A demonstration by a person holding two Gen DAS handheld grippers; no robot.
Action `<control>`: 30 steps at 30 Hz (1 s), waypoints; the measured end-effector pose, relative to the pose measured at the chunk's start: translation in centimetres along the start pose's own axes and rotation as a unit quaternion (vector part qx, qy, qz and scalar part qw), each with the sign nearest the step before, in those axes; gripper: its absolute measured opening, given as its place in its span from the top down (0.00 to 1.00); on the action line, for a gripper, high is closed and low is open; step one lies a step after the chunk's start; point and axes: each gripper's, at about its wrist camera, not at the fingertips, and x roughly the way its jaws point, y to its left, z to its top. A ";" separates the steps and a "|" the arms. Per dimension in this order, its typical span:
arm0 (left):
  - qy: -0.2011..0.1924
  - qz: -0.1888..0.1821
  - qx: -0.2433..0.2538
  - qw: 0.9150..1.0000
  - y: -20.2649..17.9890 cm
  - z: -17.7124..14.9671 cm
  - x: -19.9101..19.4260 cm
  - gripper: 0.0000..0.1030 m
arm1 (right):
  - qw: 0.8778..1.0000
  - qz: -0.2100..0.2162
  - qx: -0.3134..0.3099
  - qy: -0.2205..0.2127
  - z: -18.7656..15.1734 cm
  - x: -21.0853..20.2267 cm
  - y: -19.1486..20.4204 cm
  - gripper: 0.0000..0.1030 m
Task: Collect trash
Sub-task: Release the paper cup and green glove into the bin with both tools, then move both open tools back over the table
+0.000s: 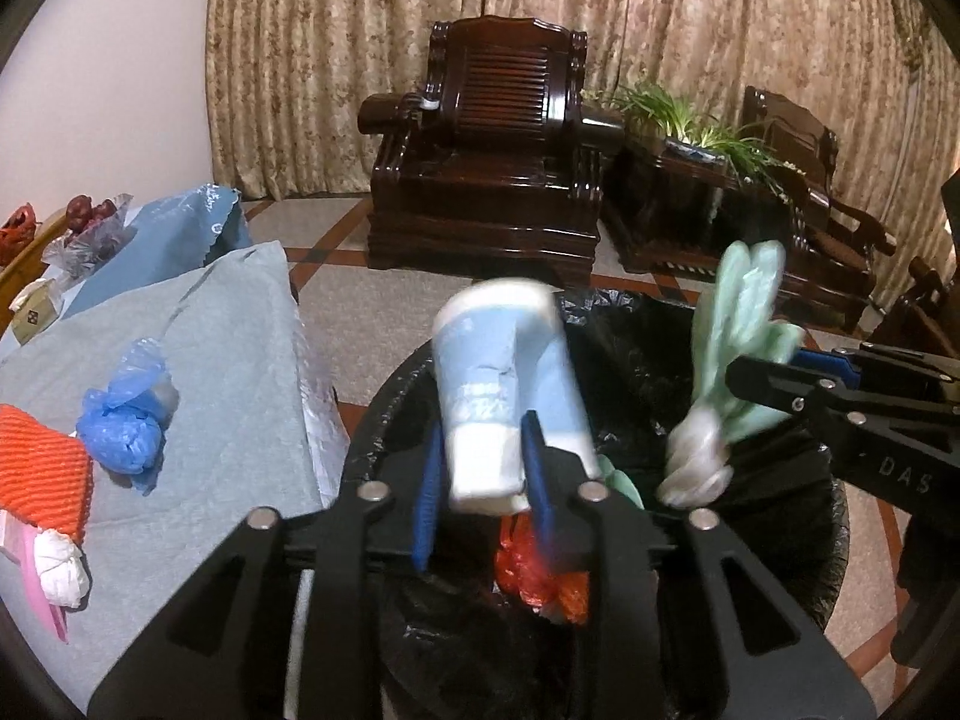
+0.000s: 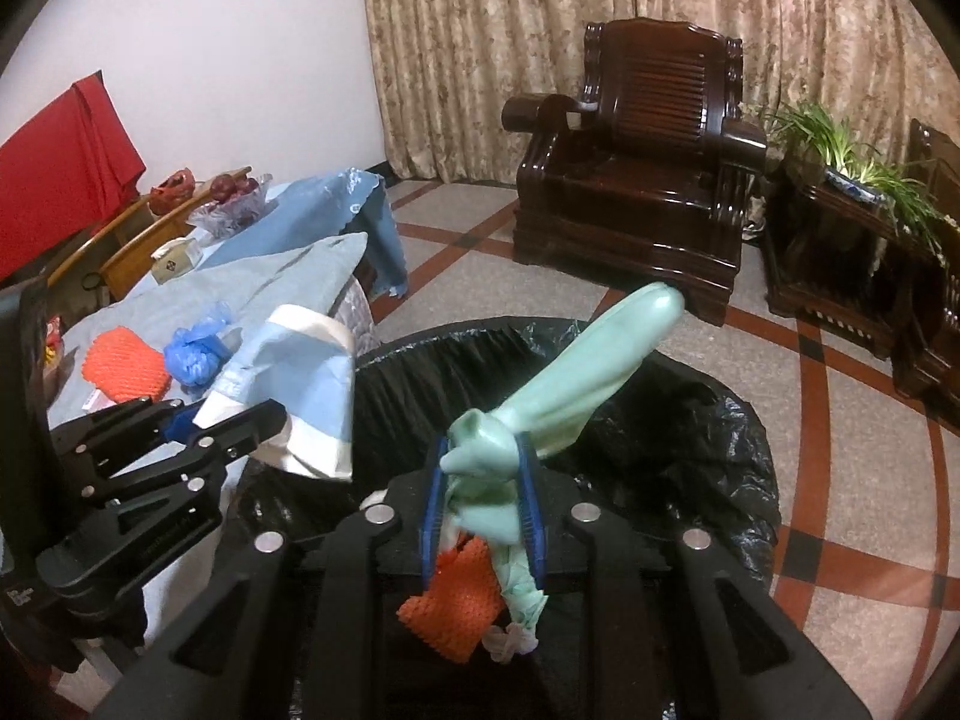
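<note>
Directly above the black-lined trash bin (image 1: 774, 504), left claw (image 1: 480, 480) clamped on a light-blue paper cup (image 1: 504, 384), right claw (image 2: 483, 498) pinching a knotted green plastic bag (image 2: 558, 384), both hanging over its mouth, ready to drop straight down.

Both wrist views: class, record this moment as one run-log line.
left tongs: shut on paper cup | right tongs: shut on green bag | both above black-lined bin | blue bag on table
</note>
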 end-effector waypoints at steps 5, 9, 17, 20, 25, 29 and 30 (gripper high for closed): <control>-0.001 -0.006 -0.008 1.000 0.3 -0.1 -0.1 0.47 | 1.000 -0.010 0.014 -0.001 -0.3 -0.4 -0.8 0.55; -0.008 0.000 -0.015 1.000 1.2 -0.4 -1.1 0.34 | 1.000 -0.015 0.023 -0.012 -0.5 -1.1 -1.0 0.32; -0.040 0.041 -0.035 0.998 4.2 -1.1 -5.3 0.13 | 0.999 -0.006 0.024 -0.044 -0.3 -2.5 0.9 0.06; -0.050 0.061 -0.046 0.996 6.0 -1.7 -7.2 0.12 | 0.998 0.009 0.014 -0.057 0.0 -2.8 3.0 0.06; -0.054 0.100 -0.074 0.991 10.0 -3.5 -10.1 0.12 | 0.997 0.038 -0.013 -0.067 0.5 -2.5 7.4 0.06; -0.054 0.134 -0.096 0.985 13.3 -5.1 -12.1 0.12 | 0.995 0.065 -0.028 -0.069 0.7 -1.7 10.9 0.06; -0.054 0.145 -0.102 0.983 14.4 -5.6 -12.6 0.12 | 0.995 0.070 -0.033 -0.069 0.7 -1.4 11.7 0.06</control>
